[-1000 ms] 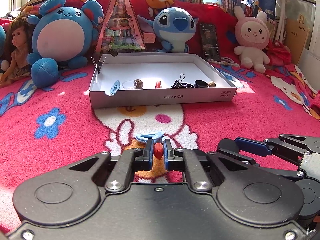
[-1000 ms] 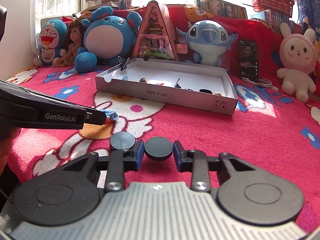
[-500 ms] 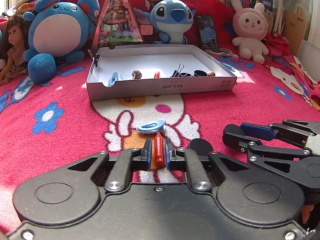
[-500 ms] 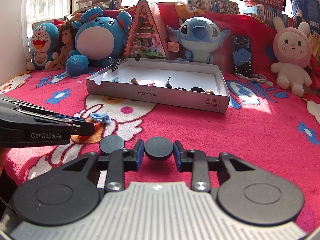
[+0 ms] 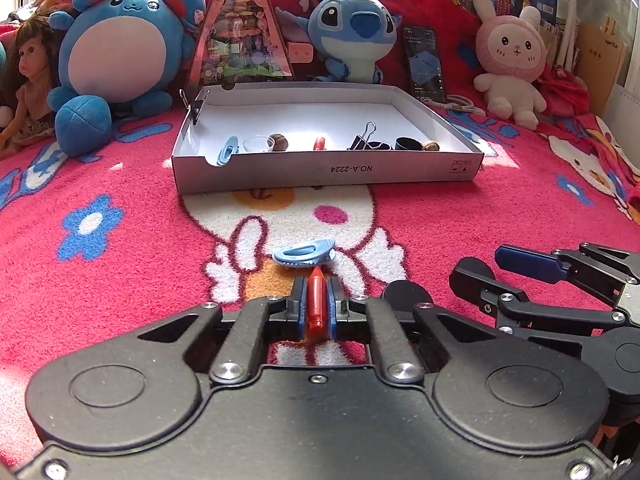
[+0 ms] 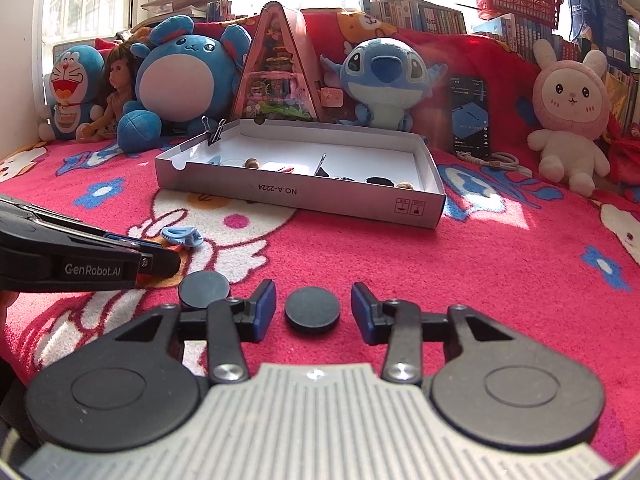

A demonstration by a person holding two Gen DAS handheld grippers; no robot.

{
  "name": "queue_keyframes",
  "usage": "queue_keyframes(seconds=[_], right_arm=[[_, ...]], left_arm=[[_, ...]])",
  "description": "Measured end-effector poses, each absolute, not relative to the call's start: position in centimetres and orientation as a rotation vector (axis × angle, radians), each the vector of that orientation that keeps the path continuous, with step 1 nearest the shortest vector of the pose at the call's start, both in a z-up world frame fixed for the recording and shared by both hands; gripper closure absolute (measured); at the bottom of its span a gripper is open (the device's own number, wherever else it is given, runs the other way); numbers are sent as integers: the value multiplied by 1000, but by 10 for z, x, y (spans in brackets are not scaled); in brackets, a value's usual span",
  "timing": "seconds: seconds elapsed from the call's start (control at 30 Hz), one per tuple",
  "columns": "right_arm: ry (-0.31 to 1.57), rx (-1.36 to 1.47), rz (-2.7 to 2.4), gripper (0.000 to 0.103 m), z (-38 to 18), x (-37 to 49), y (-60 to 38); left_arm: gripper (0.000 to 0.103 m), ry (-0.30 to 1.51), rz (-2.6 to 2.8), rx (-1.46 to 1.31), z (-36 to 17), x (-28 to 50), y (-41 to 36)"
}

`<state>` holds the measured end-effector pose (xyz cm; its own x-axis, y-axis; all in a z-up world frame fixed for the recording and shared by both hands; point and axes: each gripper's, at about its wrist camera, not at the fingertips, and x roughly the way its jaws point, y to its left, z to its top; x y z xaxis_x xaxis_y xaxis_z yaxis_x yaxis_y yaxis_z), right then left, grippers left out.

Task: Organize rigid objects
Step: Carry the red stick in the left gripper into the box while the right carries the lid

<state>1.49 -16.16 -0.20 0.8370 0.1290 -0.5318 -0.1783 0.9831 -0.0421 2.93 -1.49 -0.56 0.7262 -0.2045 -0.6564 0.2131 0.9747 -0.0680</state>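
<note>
— Red blanket (image 5: 120, 288) with cartoon prints covers the whole bed, and plush toys (image 6: 188, 76) line the back against the bookshelves. What sits in the middle?

— One shallow cardboard box (image 5: 328, 168), open-topped, holding small bits along its near wall: a blue clip, a nut, a red piece, a binder clip (image 5: 366, 136), a black ring.

— And the left hand-held gripper (image 5: 316, 300)?

— Its jaws are closed tight on a small red stick (image 5: 316, 304), down low over the blanket. Just ahead of its tips lies a blue clip (image 5: 304, 254), possibly touching the stick; the view is too flat to be sure.

— The right hand-held gripper (image 6: 313, 312)?

— Jaws spread wide, holding nothing. A black disc (image 6: 312, 310) lies on the blanket between its pads without touching either. A second black disc (image 6: 204, 289) sits just beside its left finger.
</note>
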Motion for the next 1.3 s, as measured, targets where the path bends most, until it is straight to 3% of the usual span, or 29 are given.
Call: queue_keyframes(seconds=[0.2, 0.33, 0.4, 0.47, 1.3], right_arm=[[568, -106, 141, 35, -7, 16, -161], [594, -102, 140, 36, -9, 18, -161], [605, -104, 150, 60, -7, 18, -160], [614, -97, 152, 66, -5, 20, -159], [650, 16, 107, 66, 47, 114, -192]], left_arm=[[93, 722, -232, 9, -3, 28, -14], [93, 708, -238, 7, 3, 26, -14], [93, 698, -239, 4, 8, 27, -14], [93, 688, -238, 1, 12, 28, -14], [93, 655, -202, -74, 64, 135, 3]])
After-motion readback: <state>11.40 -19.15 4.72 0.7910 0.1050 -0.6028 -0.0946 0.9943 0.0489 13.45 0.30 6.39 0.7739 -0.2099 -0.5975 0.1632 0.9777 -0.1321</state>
